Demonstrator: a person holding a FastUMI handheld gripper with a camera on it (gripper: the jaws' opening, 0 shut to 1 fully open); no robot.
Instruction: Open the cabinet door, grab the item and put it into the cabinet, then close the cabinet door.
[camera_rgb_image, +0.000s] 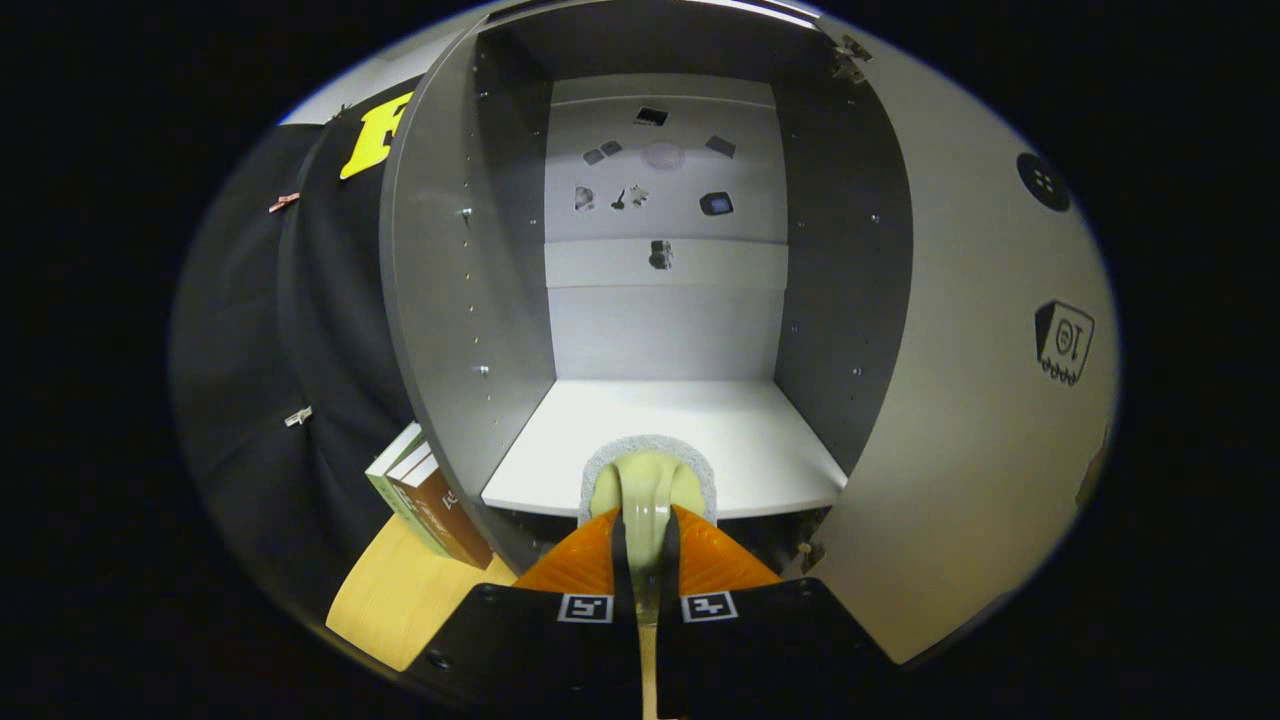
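Both fingers of the gripper (645, 545) clamp the pale, glossy handle of a scrubbing brush (648, 480); its fuzzy rounded pad overhangs the front edge of the open cabinet (470, 300)'s smooth white shelf (740, 430).

Bright, sharp cabinet (660, 300) interior; surroundings dim, edges bowed by fisheye.
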